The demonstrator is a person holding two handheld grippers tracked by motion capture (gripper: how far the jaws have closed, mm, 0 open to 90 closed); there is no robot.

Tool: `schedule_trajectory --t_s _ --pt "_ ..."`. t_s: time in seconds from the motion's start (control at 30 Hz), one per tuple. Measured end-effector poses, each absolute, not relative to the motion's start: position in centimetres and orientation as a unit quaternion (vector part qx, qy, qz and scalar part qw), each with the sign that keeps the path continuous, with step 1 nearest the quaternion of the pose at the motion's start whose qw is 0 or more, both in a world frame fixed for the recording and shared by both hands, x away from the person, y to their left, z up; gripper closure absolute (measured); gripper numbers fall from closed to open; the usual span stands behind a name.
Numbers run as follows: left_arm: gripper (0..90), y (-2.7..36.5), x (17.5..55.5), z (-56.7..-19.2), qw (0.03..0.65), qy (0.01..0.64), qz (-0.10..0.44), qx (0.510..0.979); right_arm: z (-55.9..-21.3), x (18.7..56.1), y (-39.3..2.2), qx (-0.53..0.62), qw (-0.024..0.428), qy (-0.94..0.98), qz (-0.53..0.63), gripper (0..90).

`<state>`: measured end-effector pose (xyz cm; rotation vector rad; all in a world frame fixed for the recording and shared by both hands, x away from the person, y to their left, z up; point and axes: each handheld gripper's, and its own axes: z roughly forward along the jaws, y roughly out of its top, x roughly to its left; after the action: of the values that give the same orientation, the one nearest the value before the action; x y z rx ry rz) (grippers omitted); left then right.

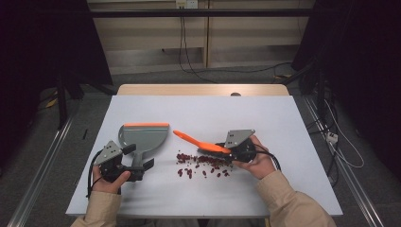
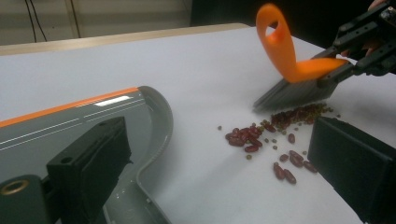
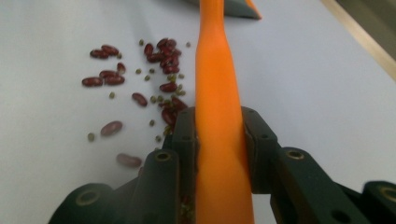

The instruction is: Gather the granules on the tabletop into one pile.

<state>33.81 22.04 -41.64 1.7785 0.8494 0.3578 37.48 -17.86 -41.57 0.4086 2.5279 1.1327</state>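
Two tools are working this sweep. The right tool (image 3: 219,135) is pinching the orange brush (image 1: 201,142) by its handle, jaws pressed flat against both sides, with the grey bristles (image 2: 292,93) resting at the far edge of the bean scatter. The left tool (image 1: 124,168) is at the handle of the grey dustpan (image 1: 144,137); its jaws are standing wide in the left gripper view, and whether the pads are actually pressing on the handle cannot be told.

Red beans (image 1: 203,164) and small green ones (image 3: 152,99) are lying loose on the white counter (image 1: 283,123), between brush and dustpan, apart from the pan's body. The orange lip (image 1: 146,125) is facing away from the person, not toward the pile.

Judgement on technique: the pan is needing to be turned so the lip is meeting the beans, and pressed flat so nothing is slipping under it. Short, low strokes are looking safer than one long pass, since these beans are likely to roll and skip off stiff bristles. Bristles should be staying in contact with the counter, angled toward the pan mouth. Stray beans on the near side are calling for a separate gathering pass first.

Risk: the handle is tapering, so the brush may be twisting in the grip under side load.
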Motion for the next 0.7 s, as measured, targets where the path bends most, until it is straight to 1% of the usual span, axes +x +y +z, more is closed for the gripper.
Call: schedule_trajectory --t_s 0.1,0.2,0.43,0.6,0.7 --pt "5.4 22.1 33.8 -41.6 0.539 0.358 0.151 0.748 -41.1 38.4 -18.1 0.153 0.172 0.879 0.417 71.3" --pt "5.4 22.1 33.9 -41.6 0.537 0.359 0.151 0.749 -40.9 39.5 -17.5 0.149 0.174 0.880 0.416 71.2" --pt "5.4 22.4 34.0 -41.8 0.536 0.362 0.150 0.748 -41.3 42.2 -13.8 0.125 0.170 0.888 0.408 71.2" --pt "5.4 22.8 33.9 -41.9 0.535 0.364 0.149 0.748 -42.2 42.6 -11.3 0.096 0.150 0.899 0.401 71.2" --pt "5.4 22.9 33.9 -41.8 0.536 0.365 0.150 0.746 -42.2 42.1 -10.9 0.086 0.143 0.902 0.398 71.2"
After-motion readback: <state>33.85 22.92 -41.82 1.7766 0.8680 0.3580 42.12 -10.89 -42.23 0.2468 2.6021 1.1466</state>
